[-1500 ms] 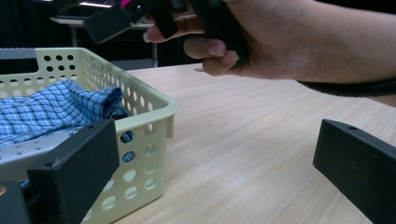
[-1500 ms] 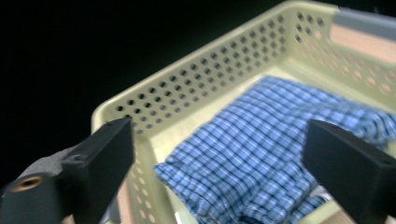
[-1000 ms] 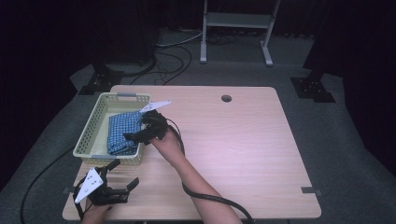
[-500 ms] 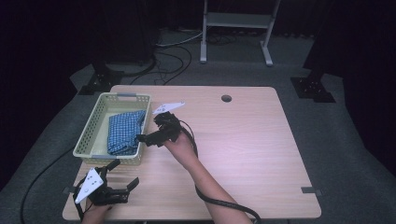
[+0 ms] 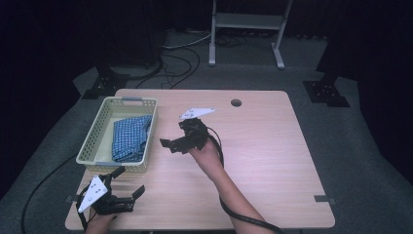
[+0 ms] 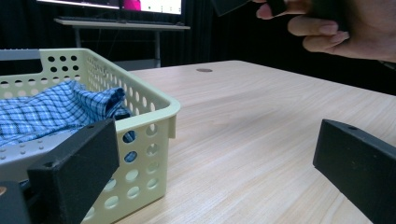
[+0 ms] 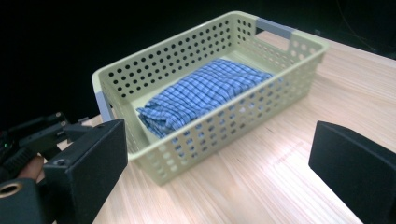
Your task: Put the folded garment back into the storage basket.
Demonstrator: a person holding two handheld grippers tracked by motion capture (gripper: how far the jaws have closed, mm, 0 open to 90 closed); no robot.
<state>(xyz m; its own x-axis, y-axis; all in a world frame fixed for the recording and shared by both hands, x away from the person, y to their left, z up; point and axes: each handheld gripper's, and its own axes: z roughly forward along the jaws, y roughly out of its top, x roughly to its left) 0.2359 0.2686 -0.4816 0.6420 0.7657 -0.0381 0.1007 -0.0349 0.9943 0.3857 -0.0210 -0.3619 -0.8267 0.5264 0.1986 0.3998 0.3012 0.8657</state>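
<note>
Jaws of my left gripper (image 5: pixel 127 187) stood wide apart and empty at the near left corner of the worktop (image 5: pixel 272 146), low over the wood, just short of the basket's near end. Beyond them, my right gripper (image 5: pixel 171 145) hovered over the middle of the worktop, its jaws also spread with nothing between them, pointing left toward the basket's long side.

Judging from this, the step in hand was clearing the right gripper away from the basket after the cloth had gone in. To do that well I would have kept the jaws apart, lifted clear of the perforated rim before swinging back, and watched that the trailing cable did not catch the basket's edge and drag it. The left gripper could stay put; it was close enough to steady the basket if it slid.

Farther off lay the blue checked cloth (image 7: pixel 205 91), folded and bunched inside the pale yellow plastic basket (image 7: pixel 275 86), resting on its floor and below the rim. In the right gripper view the cloth sat ahead of and between the line of my jaws, with the basket wall standing between us. From the left gripper view the cloth (image 6: pixel 51 109) lay beyond my left-hand jaw, behind the basket's corner (image 6: pixel 159 116), apart from both jaws.
</note>
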